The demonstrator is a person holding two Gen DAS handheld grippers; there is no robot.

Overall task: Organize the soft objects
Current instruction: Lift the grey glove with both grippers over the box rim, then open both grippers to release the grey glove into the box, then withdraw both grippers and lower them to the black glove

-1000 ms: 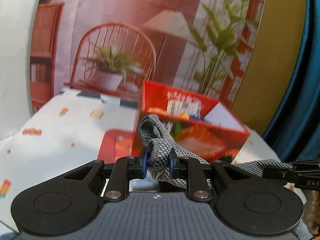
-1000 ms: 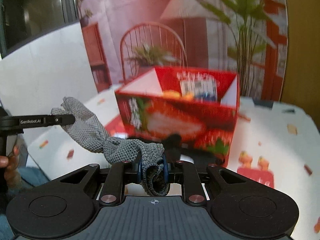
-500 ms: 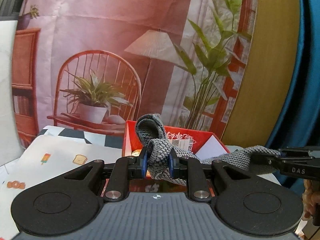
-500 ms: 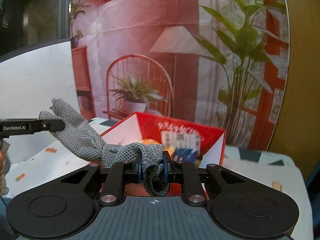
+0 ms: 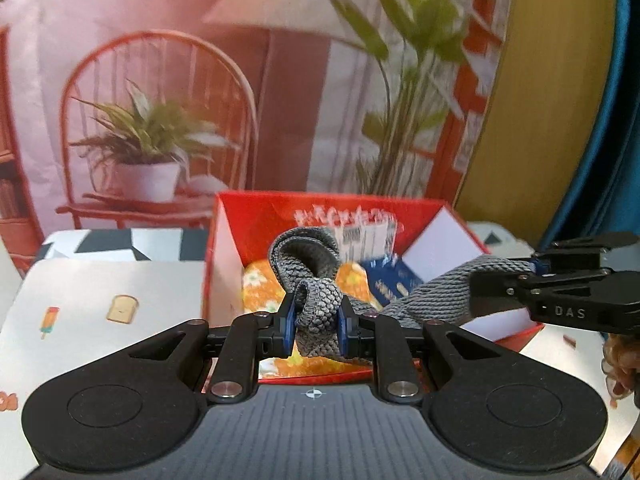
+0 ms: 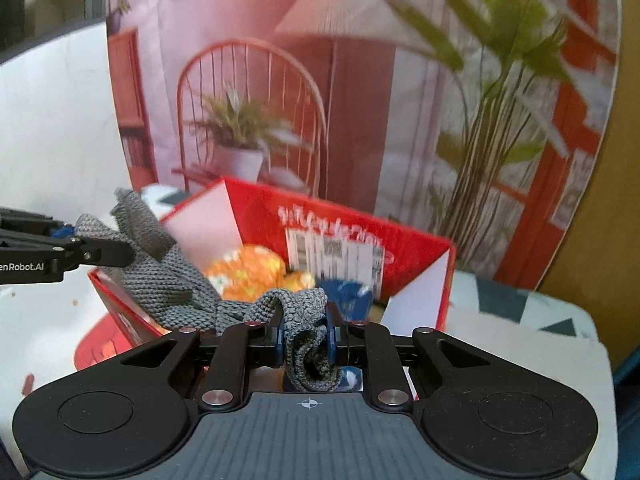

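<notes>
While both our grippers, left gripper [image 5: 317, 320] and right gripper [image 6: 305, 336], pinch the grey knit cloth [image 5: 436, 300] in their jaws above the red box [image 5: 224, 236], dropping it in remains; an orange soft toy [image 6: 244, 270] already lies inside.

A grey knitted cloth [image 5: 316, 312] hangs stretched and bunched above an open red box [image 5: 400, 216] holding orange plush.

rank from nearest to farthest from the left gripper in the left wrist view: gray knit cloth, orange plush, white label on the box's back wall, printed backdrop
1. gray knit cloth: pinched in the left gripper.
2. orange plush: just beyond, inside the red box.
3. white label: on the box's back wall.
4. printed backdrop: farthest, behind the box.
</notes>
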